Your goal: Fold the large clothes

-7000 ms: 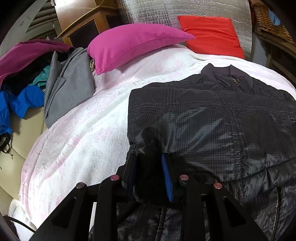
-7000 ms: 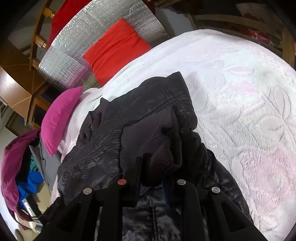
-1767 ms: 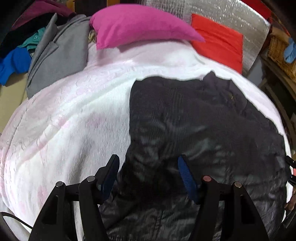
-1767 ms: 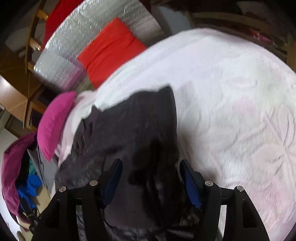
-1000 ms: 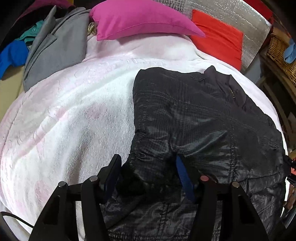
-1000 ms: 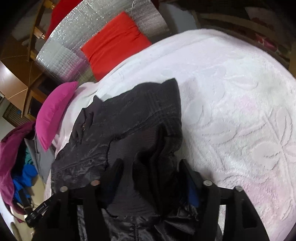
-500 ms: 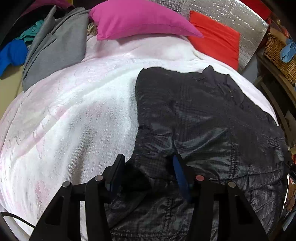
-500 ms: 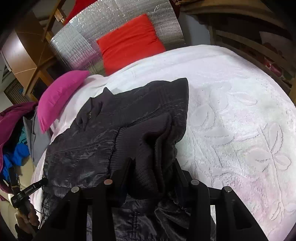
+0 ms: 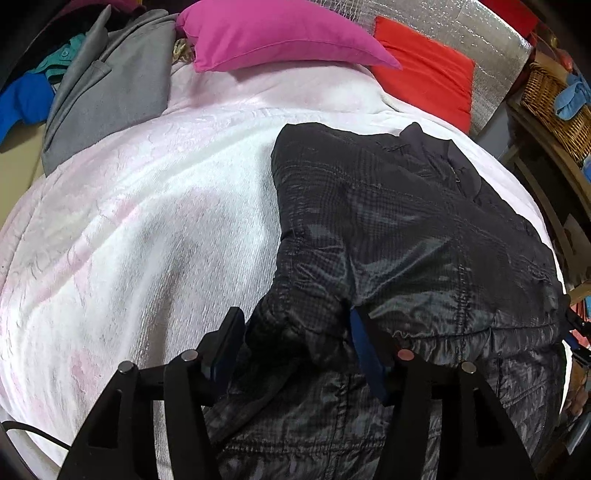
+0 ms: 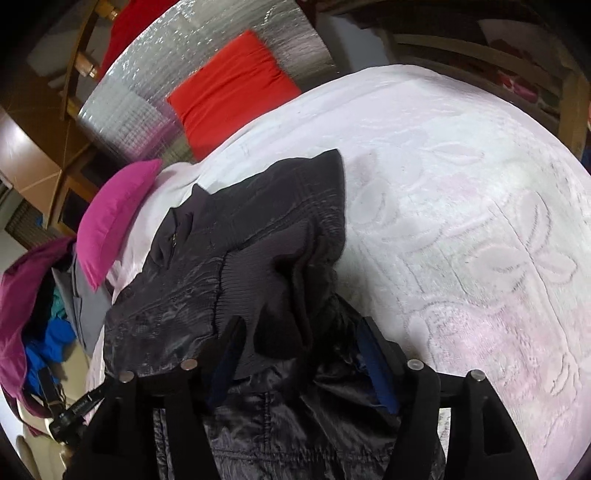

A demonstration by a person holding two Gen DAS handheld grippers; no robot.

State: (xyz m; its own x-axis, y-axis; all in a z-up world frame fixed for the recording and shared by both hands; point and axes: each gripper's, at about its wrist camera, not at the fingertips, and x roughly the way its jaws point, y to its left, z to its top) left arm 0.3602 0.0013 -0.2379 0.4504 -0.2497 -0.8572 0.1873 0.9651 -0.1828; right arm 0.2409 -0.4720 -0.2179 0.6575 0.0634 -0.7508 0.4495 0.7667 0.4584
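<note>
This is a bedroom in a home. A big bed (image 9: pixel 155 206) has a pink pillow (image 9: pixel 280 33) at 12 o'clock, and clothes (image 9: pixel 107 85) pile at 10 o'clock.

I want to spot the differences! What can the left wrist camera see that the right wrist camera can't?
Only the left wrist view shows the wicker basket with a light blue cloth at the far right, and the left gripper, jaws opening around a bunched fold of jacket. Only the right wrist view shows the ribbed knit cuff folded onto the jacket, and the right gripper, jaws opening around it. Both show the black jacket on the white blanket, the pink pillow, the red cushion and the grey garment.
</note>
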